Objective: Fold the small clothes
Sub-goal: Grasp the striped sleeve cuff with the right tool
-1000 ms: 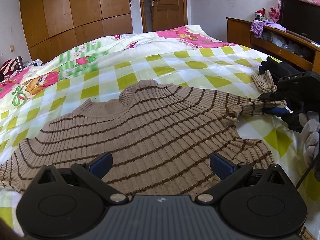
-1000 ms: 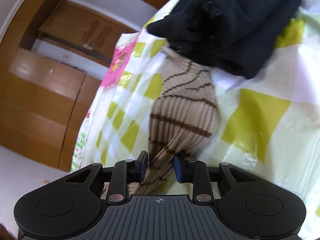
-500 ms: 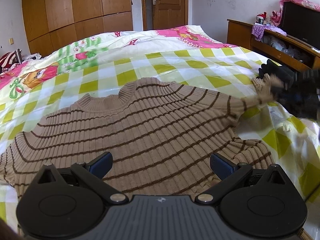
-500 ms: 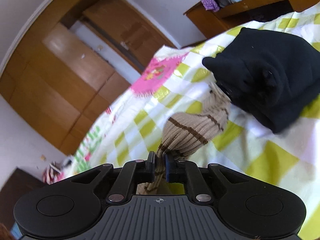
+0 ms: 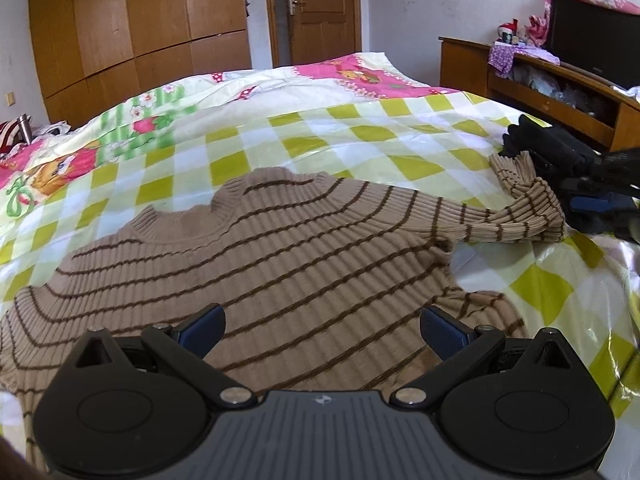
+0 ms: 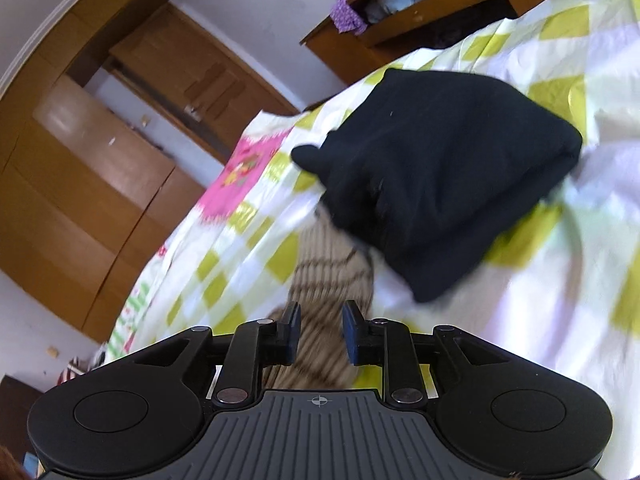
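Tan striped sweater lies flat on the checked bedspread. Left gripper hovers wide open above it. Right gripper has just been opening, its pads clear of the sleeve between them.

No text, brand, number or label could be read in either view. The left gripper and the right gripper each carried only a small crosshair sign, moulded on the ribbed grey body, with no letters beside it. The pink part of the bedsheet showed cartoon drawings, but any writing there was too small and too blurred to make out.
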Demonstrator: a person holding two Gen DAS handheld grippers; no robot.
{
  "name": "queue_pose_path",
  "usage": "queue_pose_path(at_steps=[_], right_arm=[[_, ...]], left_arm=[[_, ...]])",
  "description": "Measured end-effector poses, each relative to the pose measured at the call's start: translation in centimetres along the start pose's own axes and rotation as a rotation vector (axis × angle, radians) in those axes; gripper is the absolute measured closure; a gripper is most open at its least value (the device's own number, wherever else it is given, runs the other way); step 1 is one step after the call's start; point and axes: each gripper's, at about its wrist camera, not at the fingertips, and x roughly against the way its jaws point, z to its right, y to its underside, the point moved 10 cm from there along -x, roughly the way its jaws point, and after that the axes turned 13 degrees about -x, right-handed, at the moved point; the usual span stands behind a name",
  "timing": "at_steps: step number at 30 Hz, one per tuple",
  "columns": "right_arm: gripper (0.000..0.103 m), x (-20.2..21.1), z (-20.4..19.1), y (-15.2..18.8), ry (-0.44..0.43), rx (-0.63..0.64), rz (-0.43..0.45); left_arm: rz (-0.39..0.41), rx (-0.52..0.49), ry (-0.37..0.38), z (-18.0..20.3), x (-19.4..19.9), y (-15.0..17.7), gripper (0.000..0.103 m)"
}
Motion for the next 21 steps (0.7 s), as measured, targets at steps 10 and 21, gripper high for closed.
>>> queue_pose_path(at_steps=[10,21], right_arm=[[0.078,-8.0,0.2,-1.1,0.096,0.170,-0.058],[0.092,-4.1,-3.7,-1.3,-0.153,0.029,-0.104]], left_arm=[[-0.021,-0.036,0.019,2.0,-1.5,-0.6,0.000],[-0.014,-0.018,0.006,1.0,-0.8,-0.2,0.000]])
